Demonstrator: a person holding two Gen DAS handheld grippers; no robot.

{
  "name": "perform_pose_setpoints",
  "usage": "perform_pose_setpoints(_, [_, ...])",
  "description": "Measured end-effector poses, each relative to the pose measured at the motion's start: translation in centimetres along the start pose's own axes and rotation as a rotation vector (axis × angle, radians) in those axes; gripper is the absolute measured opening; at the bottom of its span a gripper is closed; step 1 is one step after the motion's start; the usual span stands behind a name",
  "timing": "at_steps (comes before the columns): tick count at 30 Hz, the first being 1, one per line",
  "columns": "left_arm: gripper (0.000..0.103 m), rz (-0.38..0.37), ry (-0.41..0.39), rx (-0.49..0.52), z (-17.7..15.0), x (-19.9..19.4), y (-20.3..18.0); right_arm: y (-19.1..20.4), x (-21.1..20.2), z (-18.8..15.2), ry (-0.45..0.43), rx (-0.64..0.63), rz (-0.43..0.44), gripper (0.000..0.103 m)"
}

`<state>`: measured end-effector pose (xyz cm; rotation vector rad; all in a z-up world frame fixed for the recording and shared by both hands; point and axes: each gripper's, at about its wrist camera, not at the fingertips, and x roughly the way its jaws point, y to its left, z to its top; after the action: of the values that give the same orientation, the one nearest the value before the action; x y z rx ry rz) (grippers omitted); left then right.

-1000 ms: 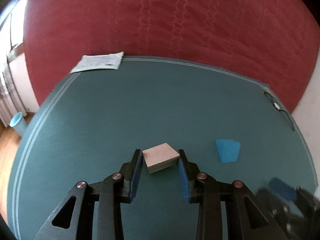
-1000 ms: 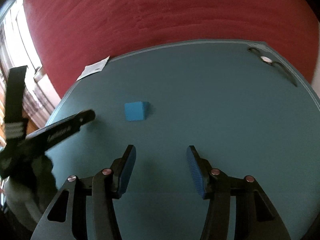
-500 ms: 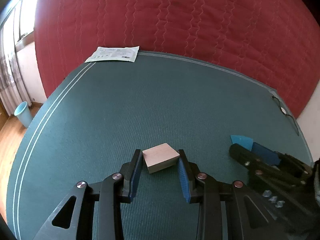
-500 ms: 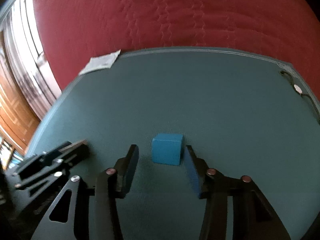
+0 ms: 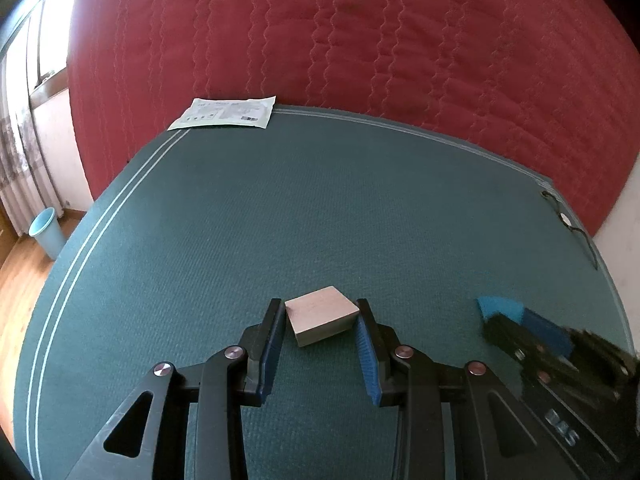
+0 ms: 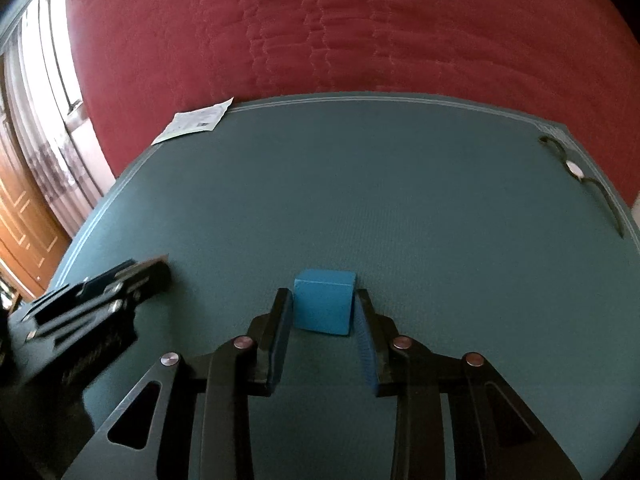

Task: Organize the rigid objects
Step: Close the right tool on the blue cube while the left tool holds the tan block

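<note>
Surface: a dark green woven mat (image 5: 320, 208) with pale border lines lay in front of a quilted red bedcover (image 5: 360, 40); I place everything else relative to the mat.
Left tongs: my left gripper (image 5: 320, 330) was clamped on a small pale wooden block (image 5: 321, 315), both blue pads against its sides, at the near middle of the mat.
Right tongs: my right gripper (image 6: 324, 312) had just been closing and gripped a small bright blue cube (image 6: 324, 305) between its pads, at the near right of the mat, well apart from the wooden block.
Whether lifted: I could not tell if either piece was clear of the mat.
Handling: I judged both pieces light, stiff and unbreakable; their smooth flat faces could slip if pinched at a corner.
Where to hold: opposite flat sides, pads square and low; the wooden block sat slightly skewed between my pads, so it might twist.
Other things: a white printed packet (image 5: 224, 113) lay at the mat's far left corner; a thin black cord (image 6: 580, 176) lay at its far right edge.
</note>
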<state>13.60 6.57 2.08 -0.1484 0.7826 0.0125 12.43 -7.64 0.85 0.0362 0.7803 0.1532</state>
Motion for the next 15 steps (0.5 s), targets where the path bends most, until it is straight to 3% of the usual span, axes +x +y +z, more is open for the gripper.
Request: perform_pose_setpoints(15, [0.037,-0.089,-0.028,0.071,-0.6,-2.1,-3.3,-3.3,-7.7,-4.0,-0.067,0.124,0.023,0.032])
